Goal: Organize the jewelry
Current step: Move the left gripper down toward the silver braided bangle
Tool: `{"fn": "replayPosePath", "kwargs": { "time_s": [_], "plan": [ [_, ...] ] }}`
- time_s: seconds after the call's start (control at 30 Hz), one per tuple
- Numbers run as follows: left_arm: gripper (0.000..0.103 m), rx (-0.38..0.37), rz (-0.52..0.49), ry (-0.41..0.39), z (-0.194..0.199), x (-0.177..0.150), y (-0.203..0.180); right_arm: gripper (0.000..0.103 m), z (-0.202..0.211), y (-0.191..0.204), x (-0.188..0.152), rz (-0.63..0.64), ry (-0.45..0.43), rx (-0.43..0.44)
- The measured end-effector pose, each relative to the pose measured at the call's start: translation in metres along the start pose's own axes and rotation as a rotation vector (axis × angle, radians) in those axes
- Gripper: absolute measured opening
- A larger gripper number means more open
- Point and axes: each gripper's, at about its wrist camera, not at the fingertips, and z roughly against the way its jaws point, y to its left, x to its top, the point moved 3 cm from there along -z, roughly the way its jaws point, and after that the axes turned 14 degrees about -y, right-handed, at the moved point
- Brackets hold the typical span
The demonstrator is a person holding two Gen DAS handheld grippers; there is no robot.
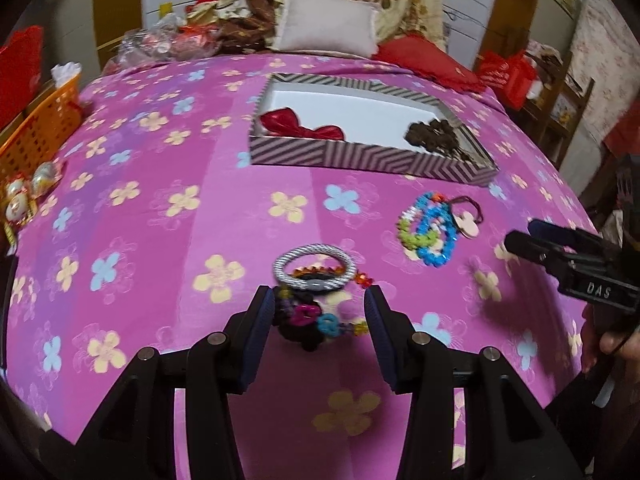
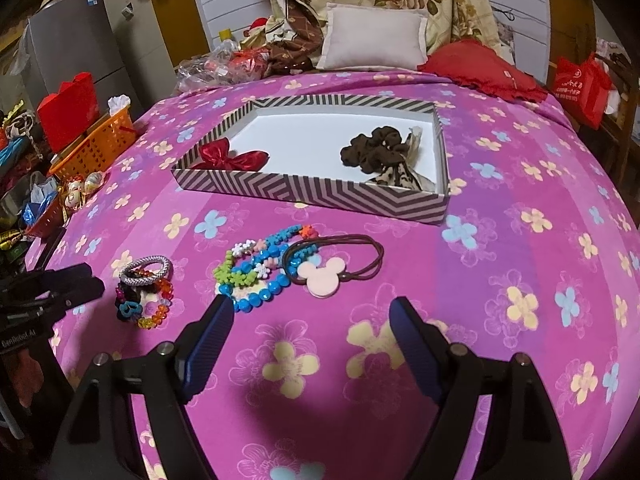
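Both grippers spread over the bedspread [image 2: 500,184].
Your left gripper [image 1: 320,308] straddles the bracelet pile [image 1: 316,300], low centre, pads not pressing; your right gripper [image 2: 312,312] holds nothing.

On a pink flowered bedspread [image 2: 500,200], a striped box [image 2: 320,194] held a red bow [image 2: 234,158] and a brown scrunchie [image 2: 374,152]. Below it lay beaded bracelets [image 2: 256,276] and a mouse-head hair tie [image 2: 324,276]. The right gripper [image 2: 312,312] stood open at bottom centre; the left gripper [image 2: 86,280] entered at left beside a silver bangle [image 2: 146,270].
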Motion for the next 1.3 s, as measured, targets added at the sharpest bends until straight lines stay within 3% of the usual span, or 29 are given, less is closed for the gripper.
{"fn": "replayPosePath", "kwargs": {
  "time_s": [0.4,0.87,1.2,1.23,1.3],
  "plan": [
    [0.033,-0.065,-0.046,0.043,-0.016,-0.002,-0.010,0.083,-0.008,-0.011,-0.002,-0.025,0.015,-0.025],
    [0.033,-0.044,-0.173,0.041,-0.031,0.001,-0.017,0.083,-0.018,-0.011,-0.001,-0.031,0.019,-0.010],
    [0.033,-0.028,-0.138,0.058,-0.045,0.008,-0.007,0.083,-0.040,-0.014,-0.001,-0.013,0.061,-0.020],
    [0.033,-0.030,-0.130,0.059,-0.045,0.009,-0.006,0.083,-0.041,-0.013,-0.002,-0.007,0.063,-0.017],
    [0.033,-0.031,-0.120,0.060,-0.046,0.010,-0.003,0.071,-0.044,-0.011,-0.003,0.006,0.072,-0.006]
  ]
}}
